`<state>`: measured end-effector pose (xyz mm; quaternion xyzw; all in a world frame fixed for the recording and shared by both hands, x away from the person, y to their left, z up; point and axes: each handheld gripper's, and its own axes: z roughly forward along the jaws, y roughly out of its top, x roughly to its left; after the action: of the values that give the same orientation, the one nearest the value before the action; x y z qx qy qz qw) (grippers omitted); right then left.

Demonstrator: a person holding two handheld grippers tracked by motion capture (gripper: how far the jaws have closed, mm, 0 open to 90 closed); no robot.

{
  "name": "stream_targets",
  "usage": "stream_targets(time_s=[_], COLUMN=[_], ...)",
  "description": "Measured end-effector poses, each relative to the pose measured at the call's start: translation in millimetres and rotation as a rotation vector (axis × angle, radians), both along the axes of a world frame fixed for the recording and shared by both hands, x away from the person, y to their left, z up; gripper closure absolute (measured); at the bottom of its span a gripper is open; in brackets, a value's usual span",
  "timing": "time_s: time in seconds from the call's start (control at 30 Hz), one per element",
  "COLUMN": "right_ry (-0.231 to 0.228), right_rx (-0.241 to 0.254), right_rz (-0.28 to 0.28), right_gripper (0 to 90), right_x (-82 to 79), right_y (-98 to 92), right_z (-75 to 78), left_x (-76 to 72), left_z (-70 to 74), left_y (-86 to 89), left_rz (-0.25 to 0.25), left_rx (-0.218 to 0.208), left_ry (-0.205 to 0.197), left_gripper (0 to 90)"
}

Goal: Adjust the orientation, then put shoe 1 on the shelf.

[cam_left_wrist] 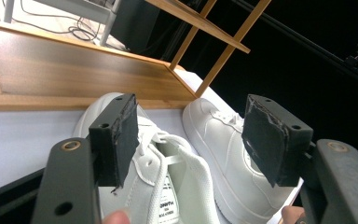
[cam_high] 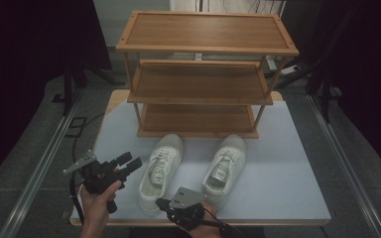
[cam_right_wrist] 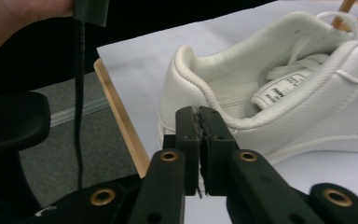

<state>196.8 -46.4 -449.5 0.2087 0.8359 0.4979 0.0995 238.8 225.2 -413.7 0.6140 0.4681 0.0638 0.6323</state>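
Two white sneakers lie side by side on the table, toes toward a wooden rack: the left shoe (cam_high: pixel 161 168) and the right shoe (cam_high: pixel 224 168). My left gripper (cam_high: pixel 130 161) is held to the left of the left shoe, open with nothing between its jaws. In the left gripper view that gripper (cam_left_wrist: pixel 193 135) frames the near shoe (cam_left_wrist: pixel 186 186) and the far shoe (cam_left_wrist: pixel 223 140). My right gripper (cam_high: pixel 159 202) is low at the table's front edge, by the left shoe's heel. It (cam_right_wrist: pixel 198 116) is shut on nothing, just short of the heel (cam_right_wrist: pixel 186 79).
A three-shelf wooden rack (cam_high: pixel 203 29) stands at the back of the white table (cam_high: pixel 287 178), its shelves bare; its lowest shelf (cam_left_wrist: pixel 65 74) is just behind the shoes. Grey floor and metal rails flank the table. The table's wooden front edge (cam_right_wrist: pixel 121 121) is near my right gripper.
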Motion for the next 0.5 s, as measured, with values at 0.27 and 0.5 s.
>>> stream_targets(time_s=[0.27,0.5], right_ry=[-0.080,-0.127], right_rx=[0.093,0.123], right_rz=[-0.098,-0.223], right_gripper=[75.3,61.1], right_x=[-10.2,-12.1], right_y=[-54.3,-107.7], right_z=[22.5,22.8], left_x=[1.3,1.8], left_z=[-6.7,-11.8], left_y=[-7.4,-16.6], left_rz=[0.011,0.039], left_rx=[0.011,0.045], left_ry=[0.018,0.014], left_gripper=[35.6,33.1])
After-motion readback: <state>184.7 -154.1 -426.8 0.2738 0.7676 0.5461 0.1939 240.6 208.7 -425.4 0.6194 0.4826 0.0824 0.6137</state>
